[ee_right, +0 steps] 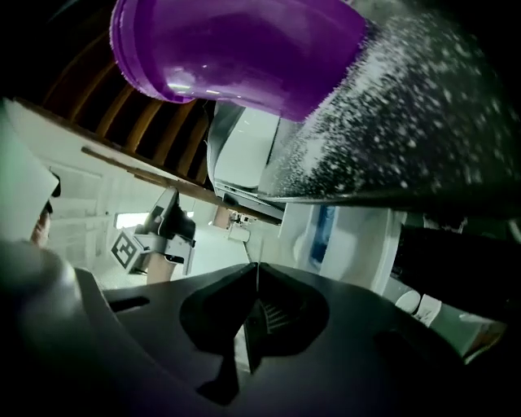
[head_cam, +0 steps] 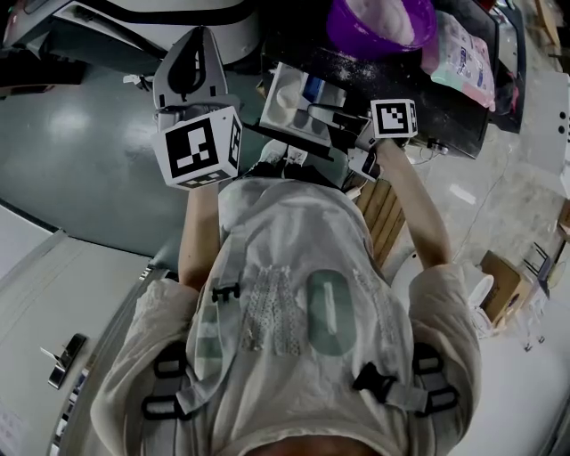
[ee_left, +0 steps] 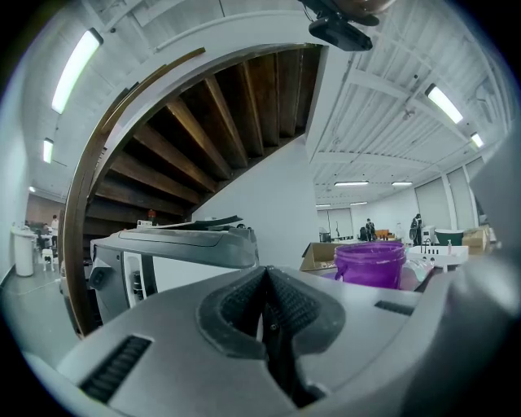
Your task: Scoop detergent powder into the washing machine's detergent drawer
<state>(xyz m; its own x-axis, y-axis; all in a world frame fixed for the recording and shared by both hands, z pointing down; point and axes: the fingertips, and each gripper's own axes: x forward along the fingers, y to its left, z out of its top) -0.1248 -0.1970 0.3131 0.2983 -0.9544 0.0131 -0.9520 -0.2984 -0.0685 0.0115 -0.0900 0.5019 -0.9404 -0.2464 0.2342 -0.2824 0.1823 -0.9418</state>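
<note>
The white detergent drawer (head_cam: pixel 289 100) with a blue insert stands pulled out from the black washer top, which is dusted with spilled powder (ee_right: pixel 407 122). A purple tub (head_cam: pixel 381 25) of white powder sits on that top; it also shows in the left gripper view (ee_left: pixel 370 262) and from below in the right gripper view (ee_right: pixel 236 49). My right gripper (head_cam: pixel 322 114) reaches over the drawer (ee_right: pixel 326 236), jaws shut (ee_right: pixel 257 281), with nothing visible between them. My left gripper (head_cam: pixel 198 37) hangs left of the drawer over the floor, jaws shut and empty (ee_left: pixel 264 285). No scoop is visible.
A pink-and-white detergent bag (head_cam: pixel 463 53) lies right of the tub. A white machine (ee_left: pixel 171 252) stands to the left under a wooden staircase. A cardboard box (head_cam: pixel 499 285) sits on the floor at right. My own torso fills the lower head view.
</note>
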